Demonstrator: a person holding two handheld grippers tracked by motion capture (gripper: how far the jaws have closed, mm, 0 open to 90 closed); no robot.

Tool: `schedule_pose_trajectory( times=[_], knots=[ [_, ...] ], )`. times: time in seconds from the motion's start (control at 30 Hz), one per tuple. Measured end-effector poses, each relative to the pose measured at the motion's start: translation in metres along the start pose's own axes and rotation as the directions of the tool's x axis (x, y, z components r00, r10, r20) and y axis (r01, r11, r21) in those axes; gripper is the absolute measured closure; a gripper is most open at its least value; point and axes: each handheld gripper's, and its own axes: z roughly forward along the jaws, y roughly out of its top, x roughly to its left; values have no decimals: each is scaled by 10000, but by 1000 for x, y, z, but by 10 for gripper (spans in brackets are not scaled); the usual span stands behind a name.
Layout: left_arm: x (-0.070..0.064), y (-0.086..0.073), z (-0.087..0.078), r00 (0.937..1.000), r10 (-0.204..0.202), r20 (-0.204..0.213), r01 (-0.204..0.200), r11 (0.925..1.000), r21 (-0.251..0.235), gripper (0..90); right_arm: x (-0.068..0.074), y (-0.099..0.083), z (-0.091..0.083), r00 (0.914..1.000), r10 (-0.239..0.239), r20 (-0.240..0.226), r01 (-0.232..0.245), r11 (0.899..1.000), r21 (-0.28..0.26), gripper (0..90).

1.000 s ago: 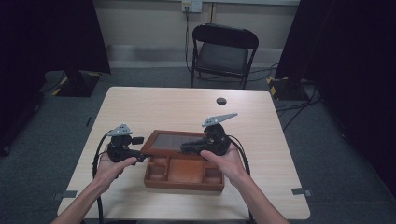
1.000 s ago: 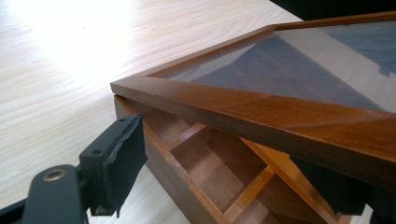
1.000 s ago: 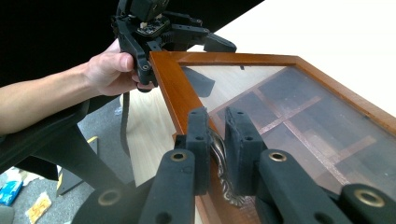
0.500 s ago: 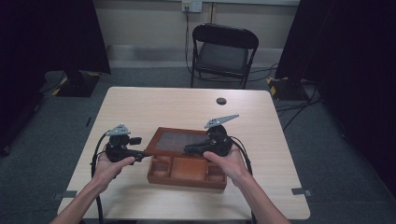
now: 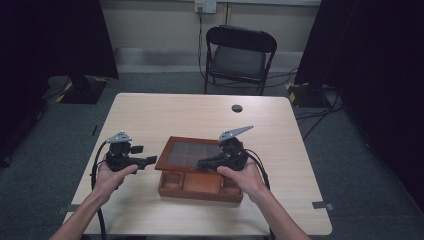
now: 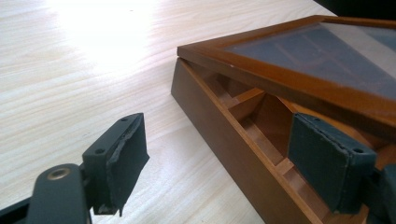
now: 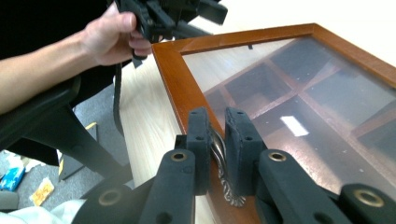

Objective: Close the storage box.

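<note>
2 grippers: at the box (image 5: pixel 200 185), near the table's (image 5: pixel 165 112) front edge
Right gripper (image 5: pixel 206 164): jaws clamped on the lid's (image 5: pixel 192 153) metal handle (image 7: pixel 224 179), lid tilted up
Left gripper (image 5: pixel 150 161): jaws apart, beside the box's left end

The left tongs (image 6: pixel 224 172) stand wide open, one black padded jaw low at the left over the pale wooden table (image 6: pixel 70 74), the other at the right, in front of the wooden box (image 6: pixel 219 126). The box's corner lies between the jaws. Its glass-paned lid (image 6: pixel 303 56) is raised at the near edge, tilted above the dividers (image 6: pixel 252 100) and open compartments inside.
</note>
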Motion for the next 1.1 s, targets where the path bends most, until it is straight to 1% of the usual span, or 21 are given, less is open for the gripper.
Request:
schedule_pose_trajectory(
  times=[0.17, 0.2, 0.23, 0.3, 0.4, 0.5, 0.67, 0.73, 0.87, 0.97, 1.03, 1.1],
  knots=[
    [1, 0, -2, 10000, -17, 52, 17, 10000, -82, 193, 1, -6, 4, 10000, -42, 23, 42, 9995, 329, 812],
    [1, -1, -1, 10000, 51, 14, -51, 10000, -41, 192, 1, -7, 4, 10000, -46, 53, 44, 9992, 385, 811],
    [0, -1, -1, 10000, 28, -38, -29, 10000, -19, 193, 1, -8, 4, 9999, -84, 69, 81, 9991, 411, 810],
    [0, -2, 0, 10000, 98, 4, -98, 9999, 93, 193, 1, -10, 4, 9999, -72, 96, 68, 9989, 455, 809],
    [0, -1, 1, 9999, 92, 57, -92, 9999, 80, 193, 2, -13, 5, 9997, -150, 175, 141, 9984, 555, 808],
    [-1, -2, 1, 9999, 115, 8, -115, 9999, 110, 193, 1, -17, 6, 9997, -182, 158, 170, 9975, 685, 807],
    [-1, -2, 2, 10000, 89, 24, -89, 9999, 116, 193, 0, -24, 13, 9995, -229, 199, 207, 9946, 1020, 807],
    [-1, -2, 2, 9999, 158, -12, -158, 9998, 152, 193, 0, -24, 14, 9995, -246, 199, 224, 9943, 1047, 808],
    [-1, -2, 3, 9999, 141, 16, -141, 9997, 213, 193, 0, -26, 16, 9996, -204, 194, 182, 9937, 1108, 809],
    [-2, -2, 3, 9999, 128, 49, -128, 9997, 201, 193, -2, -31, 21, 9998, -166, 107, 150, 9914, 1300, 810],
    [-2, -2, 3, 9999, 153, 60, -154, 9996, 227, 193, -3, -33, 24, 9998, -163, 133, 142, 9889, 1480, 811],
    [-2, -2, 3, 9998, 179, 73, -181, 9995, 245, 193, -4, -35, 26, 9998, -149, 119, 129, 9880, 1542, 812]
  ],
)
